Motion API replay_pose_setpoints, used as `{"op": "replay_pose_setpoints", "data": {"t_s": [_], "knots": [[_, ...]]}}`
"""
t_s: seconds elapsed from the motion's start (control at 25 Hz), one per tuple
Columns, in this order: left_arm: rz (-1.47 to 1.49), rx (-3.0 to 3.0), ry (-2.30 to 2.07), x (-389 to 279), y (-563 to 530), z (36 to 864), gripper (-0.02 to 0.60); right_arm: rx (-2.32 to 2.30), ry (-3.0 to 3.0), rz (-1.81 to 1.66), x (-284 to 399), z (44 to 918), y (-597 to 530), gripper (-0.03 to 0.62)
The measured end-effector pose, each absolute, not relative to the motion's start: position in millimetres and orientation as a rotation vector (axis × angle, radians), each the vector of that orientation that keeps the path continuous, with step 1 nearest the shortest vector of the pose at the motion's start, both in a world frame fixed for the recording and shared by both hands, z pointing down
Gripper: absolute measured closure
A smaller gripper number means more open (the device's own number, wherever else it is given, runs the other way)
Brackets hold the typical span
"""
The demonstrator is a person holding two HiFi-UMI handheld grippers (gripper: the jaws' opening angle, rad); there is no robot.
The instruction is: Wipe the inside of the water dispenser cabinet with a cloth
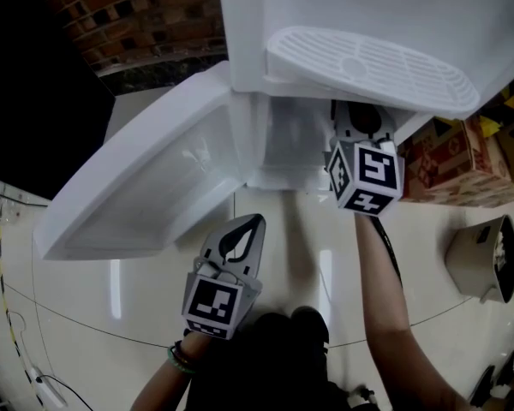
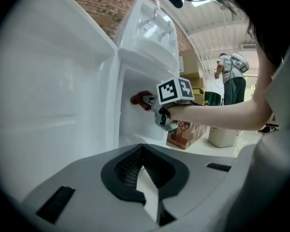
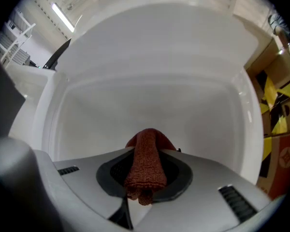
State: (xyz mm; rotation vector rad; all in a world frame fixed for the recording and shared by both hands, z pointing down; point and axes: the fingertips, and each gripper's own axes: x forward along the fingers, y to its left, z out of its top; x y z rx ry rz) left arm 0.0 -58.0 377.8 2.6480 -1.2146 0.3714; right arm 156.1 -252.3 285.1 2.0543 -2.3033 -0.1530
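Right gripper [image 3: 144, 175]: pinching rust-red knitted cloth [image 3: 146, 163]; forearm stretched into white plastic water dispenser cabinet [image 3: 150, 100].
Cloth: inside cabinet.
Left gripper [image 2: 144, 180]: jaws pressed together, empty; held low beside open white door [image 1: 146, 187].

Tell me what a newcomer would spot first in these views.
The red cloth clamped in the right tongs stands out, reaching into the white cabinet under the drip tray. Next comes the open door swung out at the left, with the left tongs shut and empty outside the cabinet, above the floor.
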Motion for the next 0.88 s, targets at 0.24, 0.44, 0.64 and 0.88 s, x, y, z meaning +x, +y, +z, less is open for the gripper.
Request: {"op": "replay_pose_setpoints", "data": {"t_s": [0.24,0.44,0.64,0.88], "knots": [[0.363,2.644,-1.214,2.9,-55.3,374.1,0.603,2.238,-2.142,-0.186,173.9,273.3,-244.0,0.522],[0.389,2.652,-1.227,-8.5,-54.2,383.0,0.603,2.283,-2.010,0.096,203.8,337.0,-245.1,0.522],[0.372,2.620,-1.240,-10.9,-52.9,384.0,0.603,2.189,-1.917,0.206,206.8,394.0,-239.6,0.522],[0.372,2.586,-1.247,-13.0,-50.4,387.2,0.603,2.106,-1.845,0.286,212.3,441.4,-229.2,0.522]]}}
